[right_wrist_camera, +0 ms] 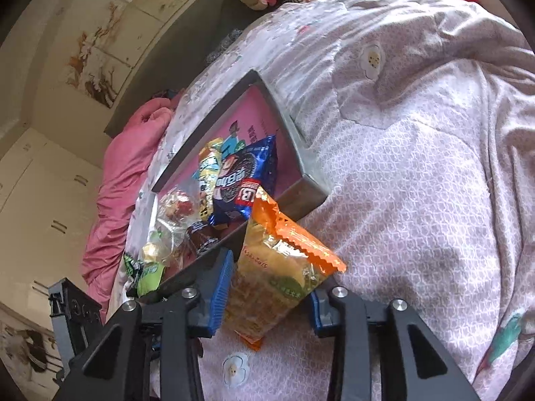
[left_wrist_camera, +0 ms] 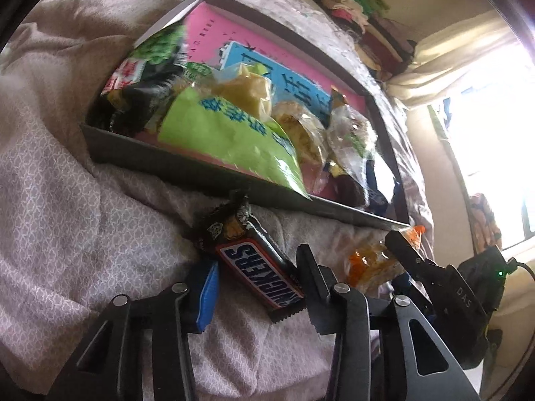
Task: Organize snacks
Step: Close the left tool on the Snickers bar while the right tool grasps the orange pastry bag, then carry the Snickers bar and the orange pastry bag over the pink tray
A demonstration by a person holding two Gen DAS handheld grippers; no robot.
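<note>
A Snickers bar lies slantwise on the quilt between the fingers of my left gripper, which is shut on it. My right gripper is shut on an orange snack packet, lifted just in front of the box. In the left wrist view that packet and the right gripper's finger show at the right. The grey box with a pink bottom holds several snacks: a light green bag, a black and green bag, clear-wrapped cakes and a blue cookie pack.
Everything rests on a bed with a pale pink patterned quilt. A pile of clothes sits beyond the box. A bright window with a curtain is at the right. A pink blanket lies by the wardrobe wall.
</note>
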